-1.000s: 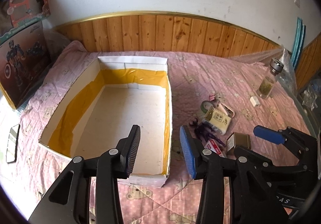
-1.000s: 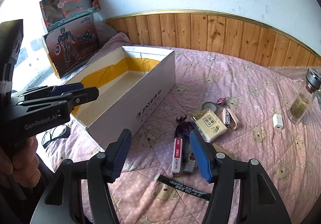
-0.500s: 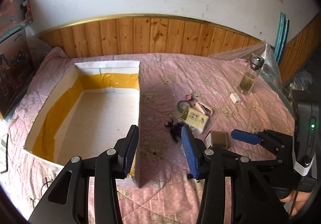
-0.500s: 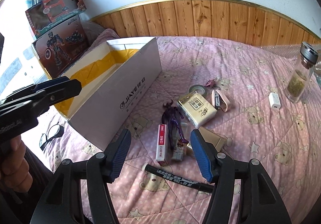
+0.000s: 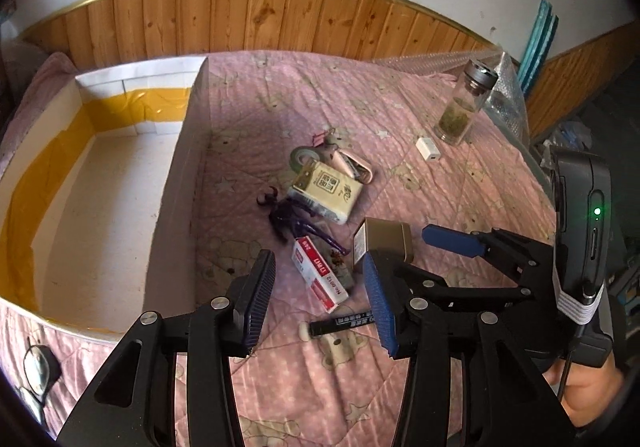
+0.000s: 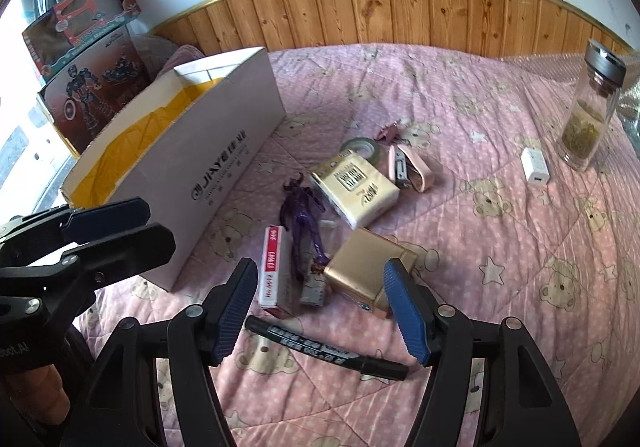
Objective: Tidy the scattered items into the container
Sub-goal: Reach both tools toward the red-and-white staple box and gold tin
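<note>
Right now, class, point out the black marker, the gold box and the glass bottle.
black marker [image 6: 326, 347], right wrist view, middle of its printed barrel.
gold box [image 6: 366, 271], right wrist view, centre of its top face.
glass bottle [image 6: 588, 127], right wrist view, its glass body.

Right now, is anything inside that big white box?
The white box shows only a bare pale floor and yellow tape on its walls. Its nearest corner is hidden behind the left tongs.
</note>
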Tool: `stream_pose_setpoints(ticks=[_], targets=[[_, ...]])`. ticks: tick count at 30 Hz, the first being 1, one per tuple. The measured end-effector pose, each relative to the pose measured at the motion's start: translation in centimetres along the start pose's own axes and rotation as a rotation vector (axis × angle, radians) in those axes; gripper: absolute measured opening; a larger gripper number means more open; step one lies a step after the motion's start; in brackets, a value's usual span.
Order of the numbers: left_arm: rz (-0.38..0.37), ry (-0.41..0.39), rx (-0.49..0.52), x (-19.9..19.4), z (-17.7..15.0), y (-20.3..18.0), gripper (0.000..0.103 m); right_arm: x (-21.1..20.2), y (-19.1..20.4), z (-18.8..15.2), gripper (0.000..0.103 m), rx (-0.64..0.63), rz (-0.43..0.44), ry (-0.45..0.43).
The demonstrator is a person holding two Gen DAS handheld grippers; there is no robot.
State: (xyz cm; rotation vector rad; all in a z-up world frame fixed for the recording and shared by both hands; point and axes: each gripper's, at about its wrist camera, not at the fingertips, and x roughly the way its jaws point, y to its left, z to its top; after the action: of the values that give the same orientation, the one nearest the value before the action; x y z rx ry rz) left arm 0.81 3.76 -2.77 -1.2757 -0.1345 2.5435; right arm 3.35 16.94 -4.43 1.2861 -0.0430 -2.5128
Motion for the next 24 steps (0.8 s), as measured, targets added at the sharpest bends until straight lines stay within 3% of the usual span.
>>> stream_pose_setpoints(ticks=[8, 13, 17, 20, 24], targets=[[0.017, 0.084, -0.043, 3.7, -0.4, 0.8, 0.048, 1.9, -3.9, -0.7, 0.067, 0.082, -0.036, 0.054], [0.019, 0.119, -0.097, 5.6, -0.2, 1.8, 0.048, 2.9, -4.9, -0.5, 0.067, 0.13, 0.012, 0.064], [0.007, 0.12, -0.14, 6.6, 0.0, 2.4, 0.048, 4.4, -4.6, 0.2, 0.067, 0.161, 0.047, 0.068], [-0.006, 0.118, -0.164, 7.9, 0.2, 2.6, 0.048, 5.8, -4.4, 0.2, 0.075, 0.177, 0.059, 0.074], [-0.035, 0.127, -0.233, 9.2, 0.5, 3.5, 0.05, 5.8, -5.3, 0.4, 0.075, 0.19, 0.053, 0.096]])
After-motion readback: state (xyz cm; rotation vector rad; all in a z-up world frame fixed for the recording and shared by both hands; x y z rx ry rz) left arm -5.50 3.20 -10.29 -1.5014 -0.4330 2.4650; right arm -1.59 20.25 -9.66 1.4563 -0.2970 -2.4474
